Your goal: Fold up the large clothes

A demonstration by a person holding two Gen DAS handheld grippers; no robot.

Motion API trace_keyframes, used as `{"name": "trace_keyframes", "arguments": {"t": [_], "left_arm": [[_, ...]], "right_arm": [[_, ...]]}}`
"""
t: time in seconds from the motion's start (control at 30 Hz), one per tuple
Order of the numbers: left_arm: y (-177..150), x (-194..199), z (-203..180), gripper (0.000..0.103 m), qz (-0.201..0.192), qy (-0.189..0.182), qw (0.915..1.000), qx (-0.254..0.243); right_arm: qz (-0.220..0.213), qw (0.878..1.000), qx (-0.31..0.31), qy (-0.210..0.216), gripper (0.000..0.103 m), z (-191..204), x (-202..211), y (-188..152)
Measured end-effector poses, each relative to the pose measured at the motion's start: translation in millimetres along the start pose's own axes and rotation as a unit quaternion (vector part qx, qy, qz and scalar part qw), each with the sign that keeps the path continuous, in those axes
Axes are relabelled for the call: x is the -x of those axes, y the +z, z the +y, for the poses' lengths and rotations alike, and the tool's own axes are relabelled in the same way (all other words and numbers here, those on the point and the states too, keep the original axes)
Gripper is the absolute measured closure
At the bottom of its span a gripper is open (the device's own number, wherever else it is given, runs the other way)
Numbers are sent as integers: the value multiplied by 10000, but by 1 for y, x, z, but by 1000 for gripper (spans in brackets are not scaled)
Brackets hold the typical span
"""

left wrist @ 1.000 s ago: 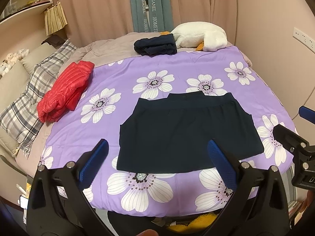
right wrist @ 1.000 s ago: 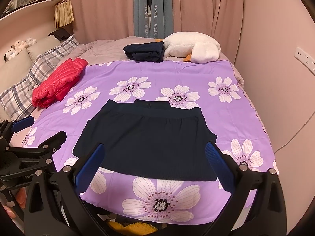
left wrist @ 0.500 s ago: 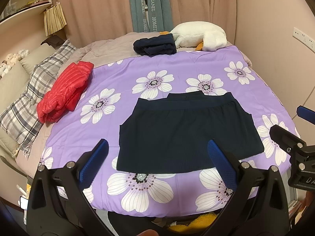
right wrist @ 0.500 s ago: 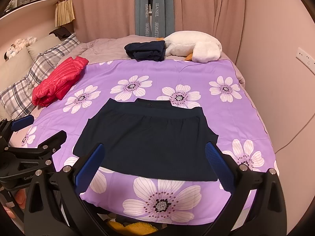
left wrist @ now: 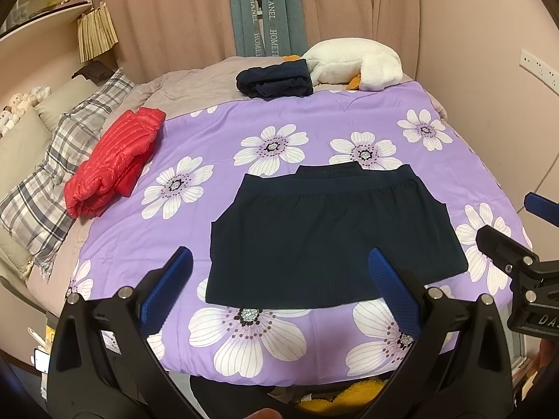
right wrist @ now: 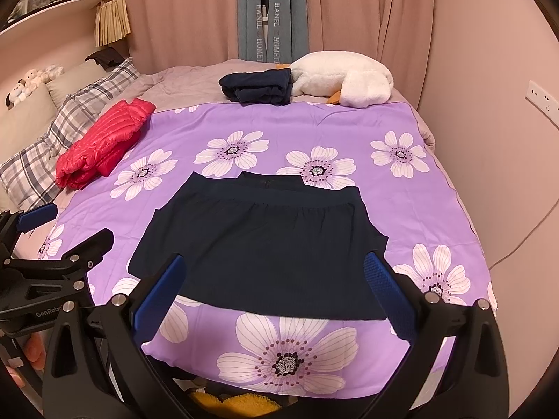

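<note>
A dark navy garment (left wrist: 325, 234) (right wrist: 265, 244) lies flat, folded into a rough rectangle, on the purple flowered bedspread (left wrist: 279, 132) (right wrist: 279, 132) near the bed's front edge. My left gripper (left wrist: 279, 272) hovers open over the front edge, with nothing between its blue pads; it shows at the left in the right wrist view as the left gripper (right wrist: 63, 230). My right gripper (right wrist: 276, 276) is also open and empty above the garment's near hem; the left wrist view catches the right gripper (left wrist: 513, 223) at its right edge.
A folded red puffer jacket (left wrist: 111, 160) lies at the left by a plaid pillow (left wrist: 52, 181). A folded navy pile (left wrist: 276, 78) and a white plush goose (left wrist: 353, 63) sit at the back. Curtains (left wrist: 265, 7) hang behind; a wall (right wrist: 496, 104) borders the right.
Both views have shifted only slightly; the right gripper has edged a little closer to the bed. The garment has not moved.
</note>
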State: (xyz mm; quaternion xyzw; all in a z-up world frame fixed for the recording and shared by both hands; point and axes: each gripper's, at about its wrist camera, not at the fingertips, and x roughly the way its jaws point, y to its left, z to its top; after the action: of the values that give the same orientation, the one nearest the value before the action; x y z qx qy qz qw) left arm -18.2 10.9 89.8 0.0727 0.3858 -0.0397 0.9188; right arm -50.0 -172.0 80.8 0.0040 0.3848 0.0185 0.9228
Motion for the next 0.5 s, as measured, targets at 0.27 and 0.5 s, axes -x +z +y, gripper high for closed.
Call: {"name": "trace_keyframes", "arguments": {"t": [0.27,0.5], "left_arm": [[2,-4,1,2,-22,-2,10000,9],[2,-5,2,2,-9,-50,10000,33]], "right_arm": [[-7,10000,-48,-6,1,-1,-2,-1],[-9,10000,-69,4,1,-3,-3,-1]]}}
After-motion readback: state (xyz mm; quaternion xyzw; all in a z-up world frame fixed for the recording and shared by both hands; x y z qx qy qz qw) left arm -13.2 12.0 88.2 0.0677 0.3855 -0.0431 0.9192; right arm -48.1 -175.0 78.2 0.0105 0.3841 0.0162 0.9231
